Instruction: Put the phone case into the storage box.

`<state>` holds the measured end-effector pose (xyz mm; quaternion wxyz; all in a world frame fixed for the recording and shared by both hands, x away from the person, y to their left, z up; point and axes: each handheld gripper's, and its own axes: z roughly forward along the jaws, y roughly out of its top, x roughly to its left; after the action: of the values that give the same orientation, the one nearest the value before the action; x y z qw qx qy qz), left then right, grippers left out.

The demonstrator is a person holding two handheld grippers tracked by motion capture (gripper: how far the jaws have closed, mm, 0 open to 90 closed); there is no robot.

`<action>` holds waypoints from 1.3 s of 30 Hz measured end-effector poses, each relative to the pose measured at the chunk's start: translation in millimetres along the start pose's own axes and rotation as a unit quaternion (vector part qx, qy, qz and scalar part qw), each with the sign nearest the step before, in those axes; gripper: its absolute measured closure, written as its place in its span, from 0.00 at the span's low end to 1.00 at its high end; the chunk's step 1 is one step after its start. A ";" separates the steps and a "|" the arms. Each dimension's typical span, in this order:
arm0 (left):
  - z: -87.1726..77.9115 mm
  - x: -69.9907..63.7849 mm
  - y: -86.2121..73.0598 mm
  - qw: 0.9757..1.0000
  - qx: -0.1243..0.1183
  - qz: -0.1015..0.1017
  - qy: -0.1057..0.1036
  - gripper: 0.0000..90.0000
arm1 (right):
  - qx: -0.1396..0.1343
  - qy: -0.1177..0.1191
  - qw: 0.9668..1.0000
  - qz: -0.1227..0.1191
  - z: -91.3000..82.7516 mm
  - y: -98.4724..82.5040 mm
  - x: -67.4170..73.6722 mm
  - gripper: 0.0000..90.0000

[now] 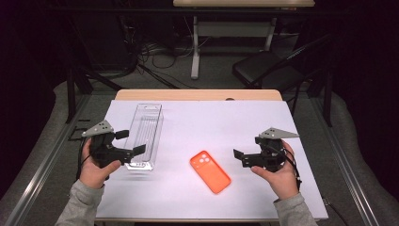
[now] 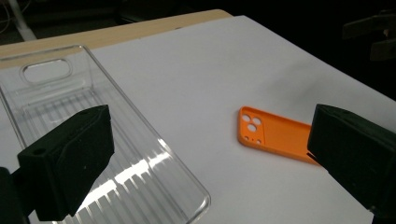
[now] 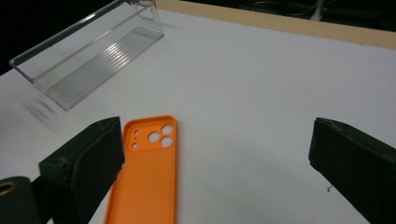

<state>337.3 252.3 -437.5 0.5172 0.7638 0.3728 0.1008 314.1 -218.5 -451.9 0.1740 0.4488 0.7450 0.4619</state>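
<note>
Nearest the person, the two hand-held grippers hang above the white sheet covering the table [image 1: 197, 197], one at each side. The left gripper [image 1: 130, 142] has its jaws spread wide with nothing between them, poised beside the near end of the clear ribbed plastic tray [image 1: 146, 132]; the right gripper [image 1: 238, 158] is likewise released and empty, its jaws turned toward the middle. Between the two, lying flat on the sheet and touched by neither, is the orange phone case with round camera cut-outs [image 1: 210, 172], well apart from the tray and set at a slant. The work in hand looks to be getting this case into the tray. The case is thin and lies flush on the sheet, so jaws coming down on it could slide off its edge or push it along instead of catching it, probably. The tray is light and tall-walled; a nudge from the left gripper could shove it askew or tip it. Farther off, the bare wooden table edge [image 1: 197, 94] runs along the back.
</note>
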 end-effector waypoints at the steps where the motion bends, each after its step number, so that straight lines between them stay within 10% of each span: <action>1: -0.3 -0.3 8.6 1.000 -0.007 0.000 0.000 0.04 | -0.005 0.001 1.000 -0.006 -1.6 9.0 1.1 0.04; 31: 32.0 12.0 47.6 0.999 0.001 0.000 0.034 0.17 | 0.009 -0.003 1.000 -0.023 24.9 46.8 -0.5 0.16; 39: 39.4 18.1 52.4 0.999 0.016 -0.011 0.044 0.17 | 0.067 -0.006 0.996 -0.059 41.2 58.5 6.8 0.17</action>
<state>395.7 226.5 -413.9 0.4889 0.7630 0.4047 0.1225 368.0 -181.0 -422.5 0.1752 0.4175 0.7984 0.3969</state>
